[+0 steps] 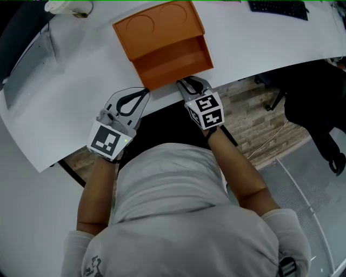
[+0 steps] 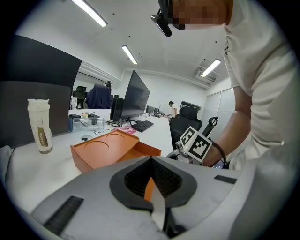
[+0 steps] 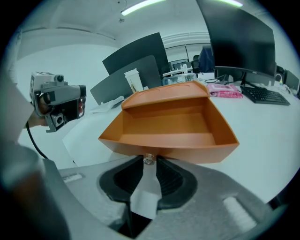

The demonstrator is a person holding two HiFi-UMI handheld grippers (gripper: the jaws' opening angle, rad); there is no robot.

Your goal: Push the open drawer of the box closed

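Nearest, the person's grey-shirted torso (image 1: 178, 216) fills the bottom of the head view, with both bare forearms reaching forward to the near edge of the white surface (image 1: 243, 43).

The left gripper (image 1: 143, 92) has its jaws closed tip to tip with nothing between them. Its tips sit at the left front corner of the drawer (image 1: 173, 62), and a sliver of orange shows through the loop of the jaws in the left gripper view. Its marker cube (image 1: 108, 139) is near the surface edge.

The right gripper (image 1: 185, 84) is just beside it, at the drawer's front panel. In the right gripper view its jaws are drawn in on a small shiny knob (image 3: 149, 159) at the middle of that panel, one tip on each side of the knob.

The drawer is orange, pulled well out toward the person, and looks bare inside. It projects from the orange box (image 1: 157, 24), which lies flat on the surface. The box lid has two shallow round recesses.

Beyond the box, a white tumbler (image 2: 39, 125) stands upright to the left. Further back and to the right are a pink packet (image 3: 226, 89), a black keyboard (image 1: 278, 8) and a dark monitor (image 2: 136, 96).
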